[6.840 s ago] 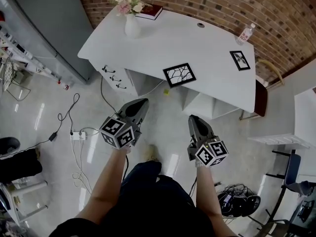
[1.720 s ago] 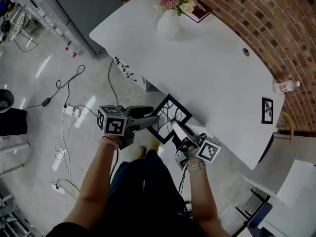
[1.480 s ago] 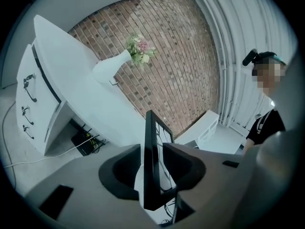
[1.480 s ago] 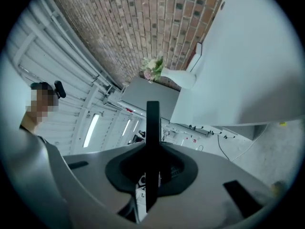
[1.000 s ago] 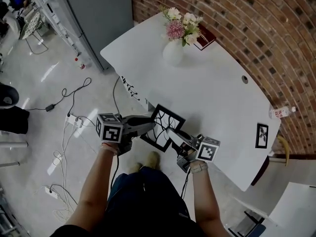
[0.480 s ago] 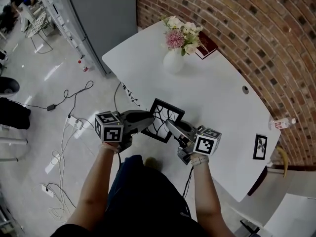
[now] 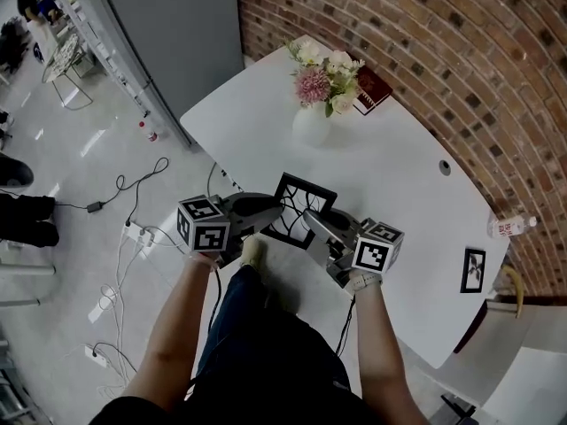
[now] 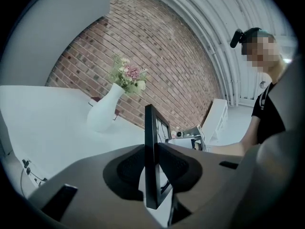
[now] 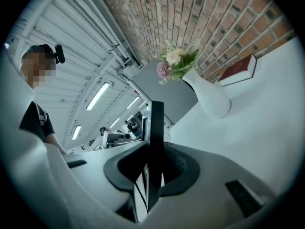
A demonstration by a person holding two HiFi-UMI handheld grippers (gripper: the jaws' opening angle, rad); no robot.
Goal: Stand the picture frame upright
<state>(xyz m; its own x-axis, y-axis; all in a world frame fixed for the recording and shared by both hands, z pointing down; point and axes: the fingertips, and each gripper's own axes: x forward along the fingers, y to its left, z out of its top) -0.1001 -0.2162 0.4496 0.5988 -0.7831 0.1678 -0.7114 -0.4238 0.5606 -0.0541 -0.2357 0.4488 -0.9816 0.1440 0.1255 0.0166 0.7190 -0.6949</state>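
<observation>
Raised since a couple of seconds ago: picture frame [image 7: 301, 209], then lying flat at the near edge of the white desk [image 7: 399, 175], now up on edge and showing as a thin dark upright bar in both gripper views. Clamped on the frame's left side, left gripper [image 7: 273, 209], pads pressed to the front and back faces. Opposite, on the frame's lower right part, right gripper [image 7: 312, 221]; jaws just been opening a little, frame edge between them all the same, pads against both its faces. Tips of the two grippers pointing toward each other, near together, only the frame between. Cannot tell whether the frame's bottom edge touches the desk. Beyond the left gripper's tips and off to their left, white vase [image 7: 312, 124] with flowers [image 7: 324, 64]; same vase beyond and to the right of the right gripper's tips. Just past the vase, dark red book [image 7: 373, 85], near the brick wall [image 7: 416, 34]. Well off to the right gripper's right, small second frame [image 7: 473, 270] lying flat on the desk, and a bottle [image 7: 508, 227] at the desk's far edge
</observation>
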